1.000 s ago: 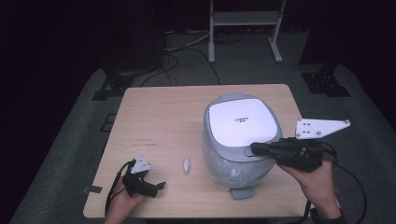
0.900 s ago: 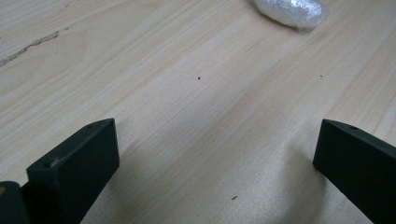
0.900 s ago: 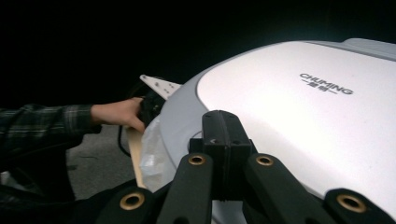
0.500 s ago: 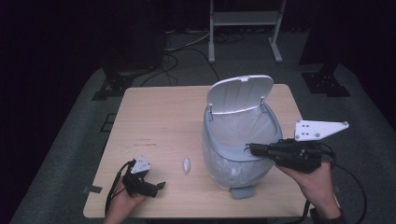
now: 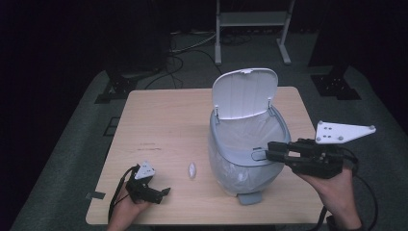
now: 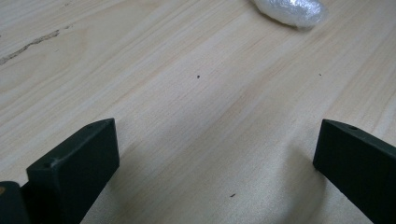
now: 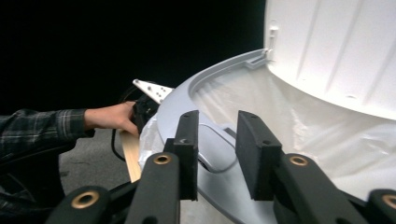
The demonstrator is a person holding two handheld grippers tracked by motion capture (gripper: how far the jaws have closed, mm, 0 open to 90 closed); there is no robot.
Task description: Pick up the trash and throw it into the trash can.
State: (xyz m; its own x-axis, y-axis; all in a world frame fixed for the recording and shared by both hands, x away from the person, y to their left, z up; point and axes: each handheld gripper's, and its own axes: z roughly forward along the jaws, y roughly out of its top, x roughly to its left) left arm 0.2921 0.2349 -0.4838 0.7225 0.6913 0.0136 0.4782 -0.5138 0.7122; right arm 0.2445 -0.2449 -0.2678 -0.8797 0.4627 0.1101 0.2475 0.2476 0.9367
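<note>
A grey bin [image 5: 240, 163] with a clear liner stands on the right half of the wooden table [image 5: 163, 120], its white lid [image 5: 244, 94] raised upright. My right gripper [image 5: 268, 151] reaches level over the bin's near rim by the press tab [image 5: 259, 155]. Its jaws have just been opening and stand a little apart; in the right gripper view [image 7: 217, 135] nothing is gripped, and the rim [image 7: 187, 93] and lid [image 7: 336, 51] lie beyond. My left gripper [image 5: 166, 192] rests low at the table's front left, open [image 6: 215, 154] over bare wood. A small white plastic wad [image 5: 192, 169] [image 6: 290, 10] lies just ahead of it.
A grey foot tab [image 5: 249, 197] sticks out from the bin's base toward the front edge. Behind the table are a white metal stand [image 5: 250, 19], black stand feet [image 5: 337, 86] and cables on the floor. The person's left hand [image 7: 112, 116] shows in the right gripper view.
The bin's lid has swung from shut to fully upright. My right gripper's jaws have parted slightly at the rim. The left gripper has stayed where it was.
</note>
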